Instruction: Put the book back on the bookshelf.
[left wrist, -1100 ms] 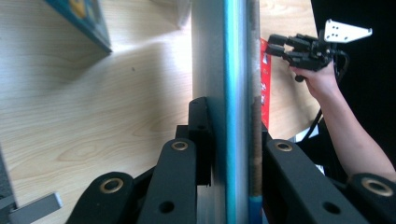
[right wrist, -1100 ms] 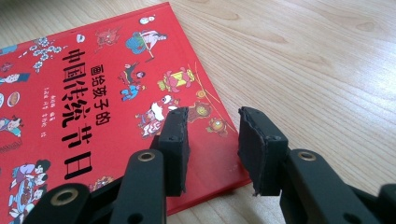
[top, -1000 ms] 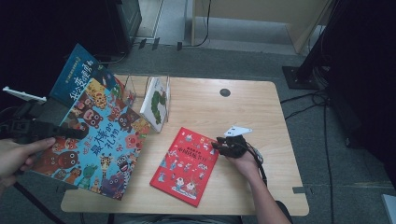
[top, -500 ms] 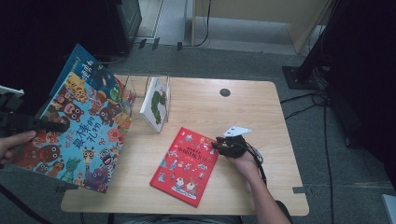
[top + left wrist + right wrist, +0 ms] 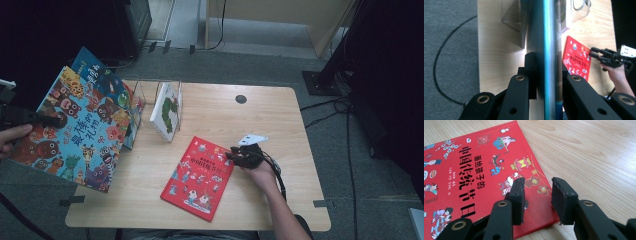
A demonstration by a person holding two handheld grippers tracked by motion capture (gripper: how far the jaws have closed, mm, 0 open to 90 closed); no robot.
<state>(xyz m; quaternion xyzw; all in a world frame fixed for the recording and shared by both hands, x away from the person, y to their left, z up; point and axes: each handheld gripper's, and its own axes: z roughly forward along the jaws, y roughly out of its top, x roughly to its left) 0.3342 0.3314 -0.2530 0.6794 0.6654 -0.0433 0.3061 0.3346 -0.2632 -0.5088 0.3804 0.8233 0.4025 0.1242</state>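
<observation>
My left gripper [image 5: 49, 120] is shut on the edge of a large colourful animal picture book [image 5: 82, 132], which hangs tilted in the air over the table's left edge. In the left gripper view both pads clamp that book's teal edge [image 5: 547, 37], with the gripper [image 5: 546, 75] seen from behind. A red picture book [image 5: 200, 175] lies flat on the table. My right gripper [image 5: 234, 156] rests at its right edge. In the right gripper view the gripper [image 5: 537, 195] stands open above the red cover [image 5: 469, 177], nothing between the pads.
A wire book rack [image 5: 150, 87] stands at the table's back left with a white book [image 5: 167, 112] leaning in it. A blue book [image 5: 97, 75] stands behind the lifted one. The wooden table [image 5: 280, 120] has a dark round hole [image 5: 241, 99]. Cables lie on the floor to the right.
The left gripper has carried the large picture book to the left and upward, off the table's left side. The right gripper and the red book have stayed put.
</observation>
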